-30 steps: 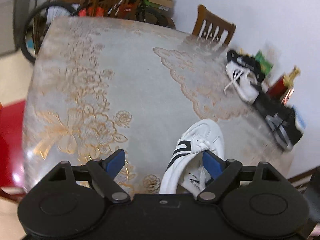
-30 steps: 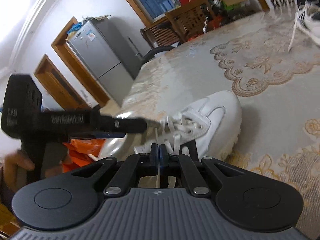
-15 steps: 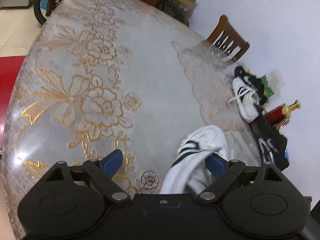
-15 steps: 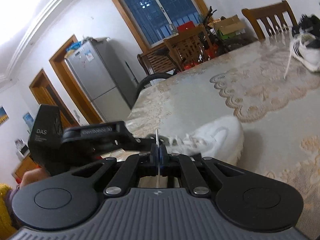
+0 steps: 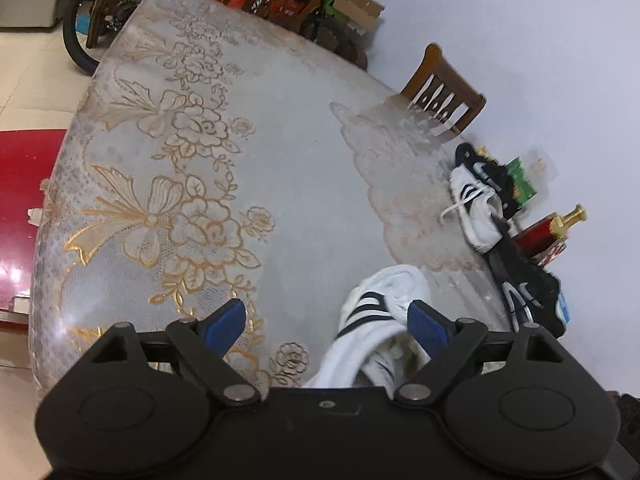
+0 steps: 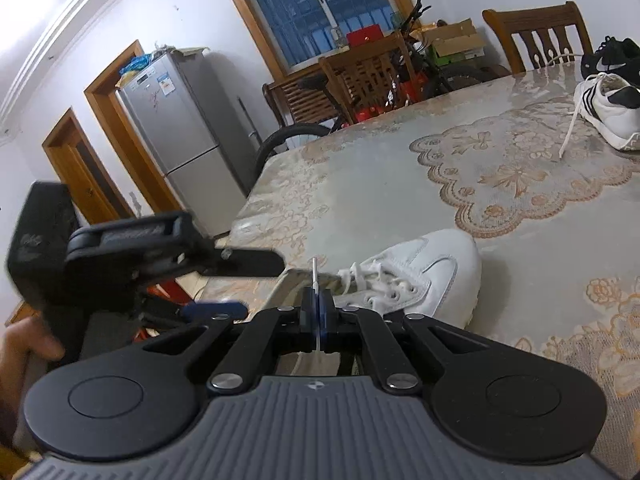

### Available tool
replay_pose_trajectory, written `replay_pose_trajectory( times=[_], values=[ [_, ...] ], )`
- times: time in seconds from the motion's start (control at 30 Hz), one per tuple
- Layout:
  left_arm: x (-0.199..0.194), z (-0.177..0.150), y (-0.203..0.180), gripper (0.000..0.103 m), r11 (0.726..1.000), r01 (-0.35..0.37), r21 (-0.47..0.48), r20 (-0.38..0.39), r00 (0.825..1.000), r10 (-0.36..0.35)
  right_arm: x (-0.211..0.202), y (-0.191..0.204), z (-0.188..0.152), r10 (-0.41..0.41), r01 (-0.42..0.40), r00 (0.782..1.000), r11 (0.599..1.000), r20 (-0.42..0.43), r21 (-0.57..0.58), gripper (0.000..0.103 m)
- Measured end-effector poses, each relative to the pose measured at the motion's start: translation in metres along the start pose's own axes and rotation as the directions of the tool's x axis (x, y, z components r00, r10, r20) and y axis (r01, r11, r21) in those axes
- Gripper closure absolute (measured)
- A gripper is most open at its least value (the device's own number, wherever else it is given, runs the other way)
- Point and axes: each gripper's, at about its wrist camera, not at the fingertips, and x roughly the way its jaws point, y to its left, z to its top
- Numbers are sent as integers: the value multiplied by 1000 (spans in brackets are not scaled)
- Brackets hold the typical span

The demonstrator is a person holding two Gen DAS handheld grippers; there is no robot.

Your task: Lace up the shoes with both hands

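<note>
The right tool (image 6: 318,310) is clenched on the thin white shoelace (image 6: 315,280), whose stiff tip stands up just past the blue pads. The left tool (image 5: 328,320) hangs released, its blue pads wide apart, above and just beside the heel of the white leather sneaker with black stripes (image 5: 376,320). The sneaker lies near the front edge of the counter with the gold-flowered lace cloth (image 5: 280,160).

This looks like the threading step. Next, the lace tip likely has to be steered into an open eyelet while the left tool steadies the shoe.

Only the right wrist view shows the held lace and the eyelet rows (image 6: 384,284); the left wrist view alone shows the side stripes and the black sneaker (image 5: 532,292) by the wall.
</note>
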Motion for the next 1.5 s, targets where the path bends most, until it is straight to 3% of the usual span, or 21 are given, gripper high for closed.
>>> replay_pose_trajectory(
  times=[0.1,0.17,0.23,0.27,0.3,0.33,0.37,0.43,0.5,0.53,0.6,0.63,0.7,0.77,0.93,1.1,1.33,1.5],
  values=[
    [-8,-3,-16,17,987,-41,153,9,999,40,-3,0,-2,-10,10,1000,1000,5,10,102],
    [-13,-10,-36,20,930,-106,353,30,994,102,-6,-1,-3,-12,12,1000,1000,5,24,102],
    [-13,-16,-54,36,843,-127,522,40,991,124,-7,-3,-4,-10,10,1000,999,6,40,102],
    [-10,-16,-60,53,821,-100,562,15,994,111,-8,-4,-5,-6,6,1000,999,4,46,102],
    [-4,-13,-63,68,815,-64,576,-29,995,98,-8,-4,-6,-2,2,1000,999,3,52,102],
    [4,-9,-64,75,820,-32,572,-72,993,89,-7,-4,-7,2,-2,1000,999,0,53,102],
    [12,-4,-61,83,841,-4,541,-101,992,69,-6,-3,-8,5,-4,1000,999,-3,54,102],
    [23,7,-46,84,908,61,415,-141,990,-2,-5,-1,-9,4,-4,1000,999,3,48,102],
    [32,18,-14,84,974,156,164,-160,978,-130,-2,1,-9,1,-1,1000,999,7,43,102],
    [36,19,5,84,980,195,30,-151,971,-188,-2,2,-9,0,-1,1000,999,13,41,102],
    [41,13,35,84,951,250,-181,-107,956,-271,0,2,-7,-7,6,1000,999,24,34,102],
    [43,10,49,84,921,274,-278,-79,949,-307,1,2,-6,-11,10,1000,999,28,32,102],
    [46,4,63,84,878,300,-373,-45,939,-340,1,1,-3,-10,8,999,999,35,36,102],
    [48,0,66,84,861,308,-406,-31,936,-350,2,1,0,-4,3,999,1000,33,27,102],
    [47,-4,57,84,879,295,-376,-35,943,-331,14,5,13,21,-22,1000,999,-15,-42,102],
    [49,-3,55,84,879,289,-379,-29,946,-323,32,12,31,-35,11,992,982,-125,-189,102],
    [39,-4,62,81,875,269,-402,-28,952,-305,43,5,38,4,-68,965,970,-263,-235,102],
    [38,-5,60,81,878,261,-400,-22,955,-295,45,6,36,-2,-69,960,967,-279,-245,102]
  ],
)
